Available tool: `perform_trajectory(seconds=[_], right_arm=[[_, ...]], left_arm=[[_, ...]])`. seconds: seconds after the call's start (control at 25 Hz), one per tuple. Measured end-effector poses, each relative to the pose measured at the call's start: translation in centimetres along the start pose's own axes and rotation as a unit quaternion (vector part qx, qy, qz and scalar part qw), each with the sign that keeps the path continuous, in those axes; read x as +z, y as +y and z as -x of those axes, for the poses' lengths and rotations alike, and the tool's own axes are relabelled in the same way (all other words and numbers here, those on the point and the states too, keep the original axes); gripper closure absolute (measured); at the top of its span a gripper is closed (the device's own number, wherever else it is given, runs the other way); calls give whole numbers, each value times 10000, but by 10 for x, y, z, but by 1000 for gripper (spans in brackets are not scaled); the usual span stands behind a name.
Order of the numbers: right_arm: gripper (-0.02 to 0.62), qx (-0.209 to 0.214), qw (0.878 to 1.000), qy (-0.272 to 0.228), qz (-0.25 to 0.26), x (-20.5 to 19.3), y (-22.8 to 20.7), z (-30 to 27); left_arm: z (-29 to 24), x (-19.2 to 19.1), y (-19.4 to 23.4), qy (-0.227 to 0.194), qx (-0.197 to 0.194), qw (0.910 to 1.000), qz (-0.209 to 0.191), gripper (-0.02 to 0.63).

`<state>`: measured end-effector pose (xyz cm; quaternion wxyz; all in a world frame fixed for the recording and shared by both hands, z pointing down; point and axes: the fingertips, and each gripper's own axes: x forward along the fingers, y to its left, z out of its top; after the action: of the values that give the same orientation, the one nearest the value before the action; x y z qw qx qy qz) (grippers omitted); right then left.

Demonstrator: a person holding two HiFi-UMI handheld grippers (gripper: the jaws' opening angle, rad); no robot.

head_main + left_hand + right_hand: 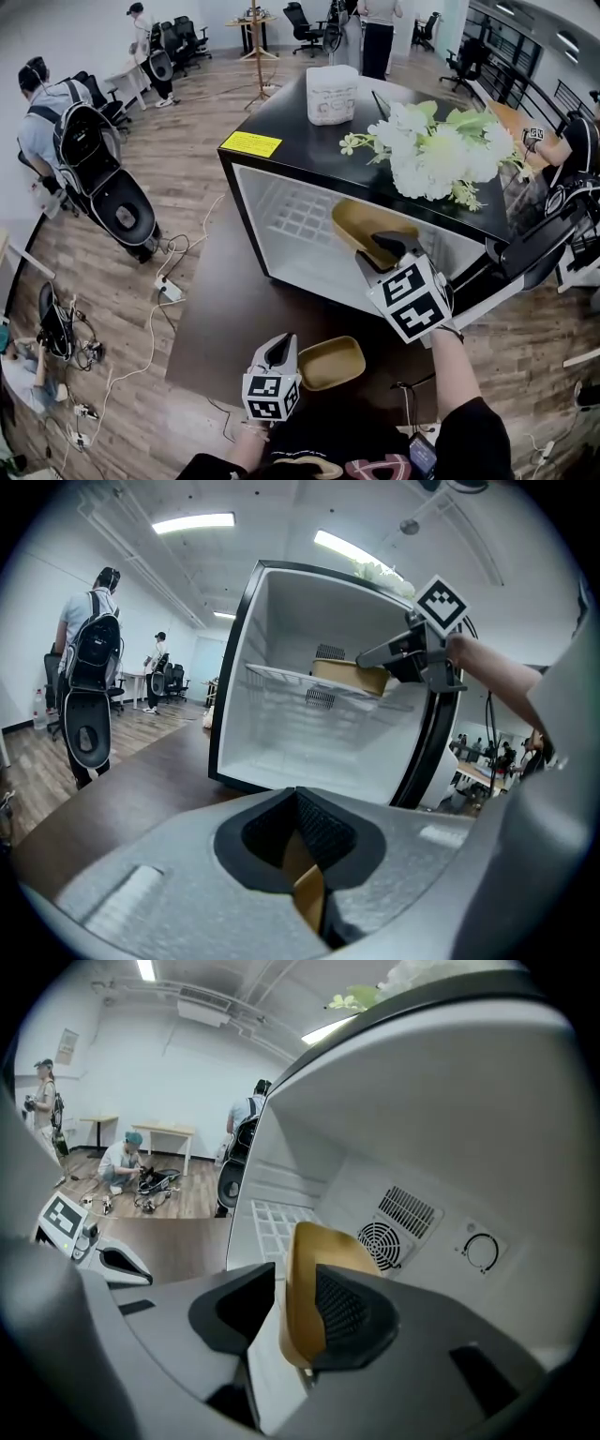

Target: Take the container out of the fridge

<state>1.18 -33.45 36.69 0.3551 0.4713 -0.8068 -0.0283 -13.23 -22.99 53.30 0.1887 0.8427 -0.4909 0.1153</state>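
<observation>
We pinch a shallow tan oval tray (331, 363) in the left gripper (280, 344) jaws. At one o'clock, the right gripper (390, 243) jaws stand apart astride the deep tan paper container (356, 219) rim.

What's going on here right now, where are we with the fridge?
A person works two grippers at an open fridge. The right gripper reaches inside, with the rim of the tan container on the shelf between its fingers. One finger looks clear of it, so there is no firm grip yet. The left gripper is shut on a second container down at the table.
</observation>
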Motion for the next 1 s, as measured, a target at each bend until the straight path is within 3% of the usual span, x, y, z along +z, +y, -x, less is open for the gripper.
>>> perform_trajectory(seconds=[0.56, 1.0], right_arm=[[551, -56, 9932, 733, 907, -11, 1, -11], [558, -42, 9911, 607, 1181, -9, 10, -9]], left_arm=[[-12, 9, 12, -55, 16, 10000, 14, 597], [-16, 3, 15, 56, 1, 10000, -41, 598]])
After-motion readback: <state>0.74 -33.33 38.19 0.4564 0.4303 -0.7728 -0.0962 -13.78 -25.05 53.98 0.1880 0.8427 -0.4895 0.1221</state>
